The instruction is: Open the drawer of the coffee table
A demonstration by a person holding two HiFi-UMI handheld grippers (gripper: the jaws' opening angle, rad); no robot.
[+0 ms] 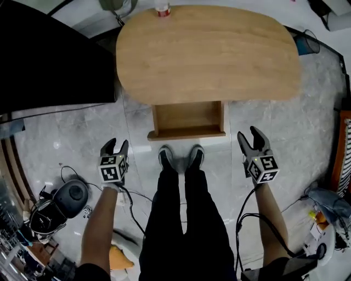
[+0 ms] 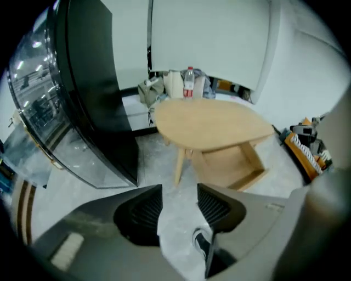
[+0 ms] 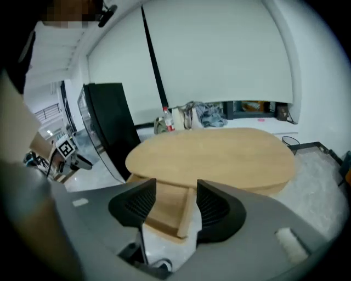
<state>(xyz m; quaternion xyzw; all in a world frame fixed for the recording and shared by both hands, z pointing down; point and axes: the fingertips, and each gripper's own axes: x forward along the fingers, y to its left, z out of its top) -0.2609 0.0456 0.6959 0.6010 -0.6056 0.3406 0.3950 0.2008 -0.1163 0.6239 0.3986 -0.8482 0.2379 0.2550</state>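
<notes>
The oval wooden coffee table stands in front of me. Its drawer is pulled out toward my feet, and its inside looks empty. My left gripper hangs over the floor to the left of the drawer front, open with nothing between its fingers. To the right of the drawer front, my right gripper is also open and holds nothing. The left gripper view looks past its jaws at the table and the drawer. In the right gripper view the drawer lies beyond the gripper.
A tall black cabinet stands left of the table. A bottle stands at the table's far edge. My shoes are just before the drawer. Cables and a black device lie on the floor at the left, and more clutter at the right.
</notes>
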